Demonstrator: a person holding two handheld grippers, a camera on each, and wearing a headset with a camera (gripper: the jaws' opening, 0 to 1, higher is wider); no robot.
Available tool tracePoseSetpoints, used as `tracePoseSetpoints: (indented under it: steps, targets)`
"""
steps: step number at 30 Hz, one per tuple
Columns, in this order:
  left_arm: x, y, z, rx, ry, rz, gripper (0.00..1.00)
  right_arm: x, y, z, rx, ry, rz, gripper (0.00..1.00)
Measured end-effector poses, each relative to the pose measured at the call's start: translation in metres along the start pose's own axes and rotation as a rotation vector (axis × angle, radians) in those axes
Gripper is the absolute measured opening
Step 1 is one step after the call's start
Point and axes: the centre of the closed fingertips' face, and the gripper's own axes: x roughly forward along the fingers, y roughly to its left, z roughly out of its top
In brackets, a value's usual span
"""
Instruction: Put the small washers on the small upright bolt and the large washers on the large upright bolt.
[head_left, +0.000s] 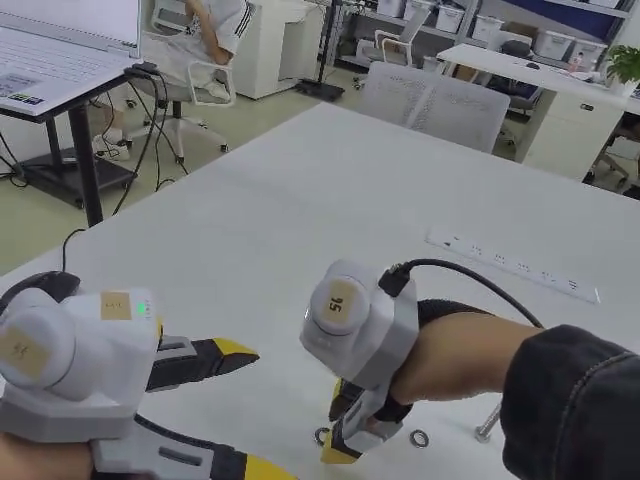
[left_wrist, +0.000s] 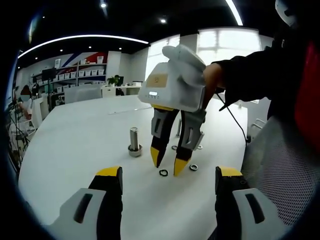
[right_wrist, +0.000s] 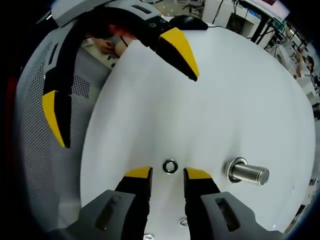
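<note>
My right gripper (head_left: 340, 450) points down at the white table (head_left: 300, 220), open with a narrow gap. A small washer (right_wrist: 170, 166) lies just ahead of its yellow tips, also seen as the washer (left_wrist: 163, 172) under the right gripper (left_wrist: 167, 161). The large upright bolt (left_wrist: 134, 141) stands beside it, the same bolt (right_wrist: 245, 171). A thin bolt (head_left: 487, 425) stands right of the hand. More washers (left_wrist: 193, 167) (head_left: 420, 438) lie around. My left gripper (head_left: 258, 410) hovers open and empty, facing the right one, and its jaws frame the left gripper view.
A white power strip (head_left: 510, 265) lies on the table's far right. A mesh office chair (head_left: 430, 100) stands at the far edge. A desk with a laptop (head_left: 60, 50) is at the far left, and a person (head_left: 210, 30) sits behind it.
</note>
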Motion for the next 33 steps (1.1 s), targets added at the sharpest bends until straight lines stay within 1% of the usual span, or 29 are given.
tracePoseSetpoints:
  steps: [8, 12, 19, 26, 27, 29, 33]
  targets:
    - [0.0002, 0.0010, 0.0005, -0.001, -0.004, -0.001, 0.75, 0.0021, -0.0017, 0.0011, -0.009, 0.004, -0.007, 0.25]
    - [0.0007, 0.0019, 0.0001, -0.002, -0.005, 0.001, 0.75, 0.0027, -0.0029, 0.0010, -0.037, 0.014, -0.024, 0.23]
    - [0.0016, 0.0022, 0.0005, -0.003, -0.009, 0.002, 0.74, 0.0028, -0.0017, 0.0011, -0.059, 0.021, -0.024, 0.23]
    - [0.0013, 0.0018, 0.0007, -0.004, -0.011, 0.003, 0.74, 0.0030, -0.0007, 0.0009, -0.060, 0.019, -0.022, 0.22]
    - [0.0011, 0.0015, 0.0007, -0.003, -0.012, 0.004, 0.73, 0.0031, -0.0002, 0.0009, -0.063, 0.020, -0.020, 0.21]
    - [0.0008, 0.0011, 0.0010, -0.004, -0.013, 0.005, 0.73, 0.0034, -0.0007, 0.0007, -0.075, 0.023, -0.028, 0.16]
    - [0.0003, 0.0006, 0.0009, -0.005, -0.015, 0.006, 0.73, 0.0033, -0.0006, 0.0010, -0.071, 0.025, -0.025, 0.16]
